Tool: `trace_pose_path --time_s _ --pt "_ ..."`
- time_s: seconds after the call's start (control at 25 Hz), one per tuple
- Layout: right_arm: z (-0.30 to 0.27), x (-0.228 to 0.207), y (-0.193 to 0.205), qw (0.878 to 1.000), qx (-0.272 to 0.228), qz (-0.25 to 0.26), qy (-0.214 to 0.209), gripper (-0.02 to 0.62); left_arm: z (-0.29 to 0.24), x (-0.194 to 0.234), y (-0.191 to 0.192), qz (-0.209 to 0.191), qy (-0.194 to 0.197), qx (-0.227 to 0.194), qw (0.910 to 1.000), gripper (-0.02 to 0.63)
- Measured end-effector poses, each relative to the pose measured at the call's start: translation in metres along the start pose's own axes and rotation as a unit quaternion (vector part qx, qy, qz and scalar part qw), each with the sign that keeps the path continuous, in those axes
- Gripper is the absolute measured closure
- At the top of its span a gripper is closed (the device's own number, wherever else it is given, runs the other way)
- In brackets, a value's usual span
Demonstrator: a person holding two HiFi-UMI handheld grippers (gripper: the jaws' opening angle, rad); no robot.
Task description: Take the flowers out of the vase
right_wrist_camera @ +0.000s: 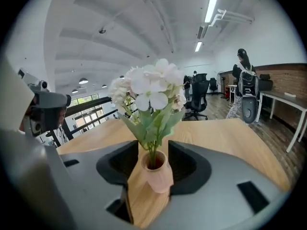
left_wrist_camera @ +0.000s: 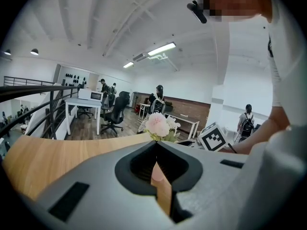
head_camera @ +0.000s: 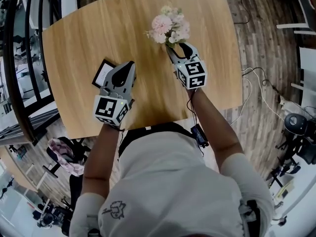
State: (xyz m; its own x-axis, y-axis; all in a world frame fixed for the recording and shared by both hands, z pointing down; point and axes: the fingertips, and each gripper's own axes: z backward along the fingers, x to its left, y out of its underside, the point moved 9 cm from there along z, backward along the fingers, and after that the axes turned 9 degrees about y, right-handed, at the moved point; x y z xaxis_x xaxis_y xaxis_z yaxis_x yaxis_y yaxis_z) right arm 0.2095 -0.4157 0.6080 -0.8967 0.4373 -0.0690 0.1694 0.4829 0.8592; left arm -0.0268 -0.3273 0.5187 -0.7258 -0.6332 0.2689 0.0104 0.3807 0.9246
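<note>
Closest to my head camera, a white shirt [head_camera: 163,181] bearing a small line drawing fills the lower frame. At upper centre of the wooden table [head_camera: 89,33], my right gripper [head_camera: 175,47] holds its jaws spread either side of a pink vase [right_wrist_camera: 157,175], the pale flowers [head_camera: 169,27] standing in it. At centre left, my left gripper [head_camera: 129,69], jaws pressed together, overlaps a black-framed card [head_camera: 102,72] whose print is too small to read.

Flowers [right_wrist_camera: 151,92] in vase [right_wrist_camera: 158,174] between parted jaws.
</note>
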Motion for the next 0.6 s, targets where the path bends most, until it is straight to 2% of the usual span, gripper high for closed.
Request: trace_pose_path --time_s 0.32,0.52,0.6 --pt "-0.016 -0.004 0.001 1.0 0.002 0.009 0.002 0.391 -0.01 -0.007 0.008 0.018 -0.003 -0.001 0.9998 0.601" --pt "-0.018 -0.005 0.0 1.0 -0.007 0.016 0.013 0.488 -0.013 -0.008 0.011 0.025 -0.005 0.002 0.9997 0.601" --pt "-0.018 -0.003 -0.001 1.0 -0.009 0.021 0.015 0.506 -0.011 -0.007 0.011 0.026 -0.006 0.002 0.9996 0.601"
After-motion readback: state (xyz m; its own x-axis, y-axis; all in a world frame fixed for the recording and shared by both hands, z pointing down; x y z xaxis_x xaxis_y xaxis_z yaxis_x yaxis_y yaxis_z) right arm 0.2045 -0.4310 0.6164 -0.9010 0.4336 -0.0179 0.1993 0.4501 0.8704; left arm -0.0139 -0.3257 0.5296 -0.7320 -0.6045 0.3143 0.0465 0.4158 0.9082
